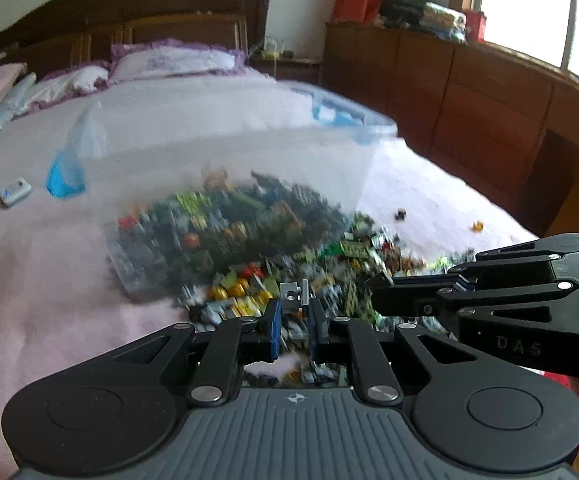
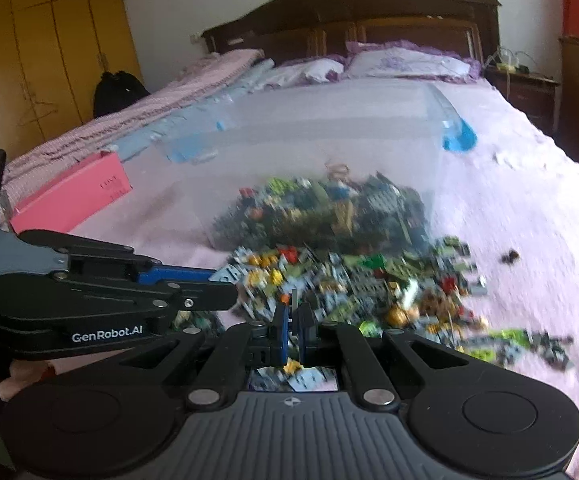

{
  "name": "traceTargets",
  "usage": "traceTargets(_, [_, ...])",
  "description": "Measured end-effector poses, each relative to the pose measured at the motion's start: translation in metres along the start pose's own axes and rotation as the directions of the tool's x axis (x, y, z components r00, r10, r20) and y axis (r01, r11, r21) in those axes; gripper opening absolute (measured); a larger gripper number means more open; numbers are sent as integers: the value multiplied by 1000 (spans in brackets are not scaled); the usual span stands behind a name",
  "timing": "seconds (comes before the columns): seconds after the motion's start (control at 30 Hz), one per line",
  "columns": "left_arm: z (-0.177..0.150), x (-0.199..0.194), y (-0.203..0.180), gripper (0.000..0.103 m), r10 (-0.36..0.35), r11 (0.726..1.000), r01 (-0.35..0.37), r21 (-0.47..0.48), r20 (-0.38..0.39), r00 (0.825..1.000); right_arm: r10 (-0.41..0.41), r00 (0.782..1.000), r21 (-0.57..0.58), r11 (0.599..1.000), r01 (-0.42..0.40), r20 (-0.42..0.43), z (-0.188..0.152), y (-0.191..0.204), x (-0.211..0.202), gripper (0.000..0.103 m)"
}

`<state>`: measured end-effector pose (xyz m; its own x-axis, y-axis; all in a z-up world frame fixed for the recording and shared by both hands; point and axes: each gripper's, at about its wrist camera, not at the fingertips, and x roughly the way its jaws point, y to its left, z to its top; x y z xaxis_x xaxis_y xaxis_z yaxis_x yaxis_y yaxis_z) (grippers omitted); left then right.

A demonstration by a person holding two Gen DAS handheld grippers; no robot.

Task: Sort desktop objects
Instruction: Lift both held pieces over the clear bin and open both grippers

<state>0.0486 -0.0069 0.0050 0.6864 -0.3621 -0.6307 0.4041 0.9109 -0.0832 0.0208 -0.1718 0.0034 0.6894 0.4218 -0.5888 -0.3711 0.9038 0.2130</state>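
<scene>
**Sorting barely begun: two bricks lifted, the heap still on the bed**

Pictured on a pink bedspread (image 1: 29,280): a broad spill of small building bricks (image 2: 349,288), fanning out from the mouth of a clear plastic bin (image 1: 225,136) with blue latches, tipped on its side and still heaped with more pieces inside. Pinched in the left gripper (image 1: 295,320), a small grey brick with a round hole (image 1: 291,294), clamped between the blue pads just above the pile. Pressed almost together, the right gripper (image 2: 292,326), nipping what looks like a thin grey piece tipped with orange (image 2: 289,300); too blurred to name more closely. Both tools side by side over the near edge of the heap, angled down toward it. A few strays well apart from the main scatter, among them a dark piece (image 2: 509,257) and a yellow one (image 1: 477,226). Beside the bin, a pink box (image 2: 73,196), lying flat on the cover; whether meant as a sorting target, impossible to say. No sorted groups anywhere in view. Judged from this: first picks only, nearly everything left to separate.
</scene>
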Motion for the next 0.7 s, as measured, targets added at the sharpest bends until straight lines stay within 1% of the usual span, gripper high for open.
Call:
traceTargets(0.17, [23,-15,7,15,7,1000,-8,4,71,997,21,999,-60,998,-18,48,22,11,-3,6])
traceTargets(0.3, [44,-24,11,16,31,998,-37,41,130,991,35,995,-114,993,-23,98,46,18,-8,5])
traceTargets(0.43, [70,-21,20,15,55,996,-67,66,177,983,37,987,-157,987,-12,157,73,20,-9,5])
traceTargets(0.57, [93,-8,33,16,65,996,-75,52,174,982,36,982,-153,988,-8,184,99,14,0,5])
traceTargets(0.7, [109,11,38,16,88,994,-97,51,154,984,22,983,-142,990,4,182,118,6,15,5])
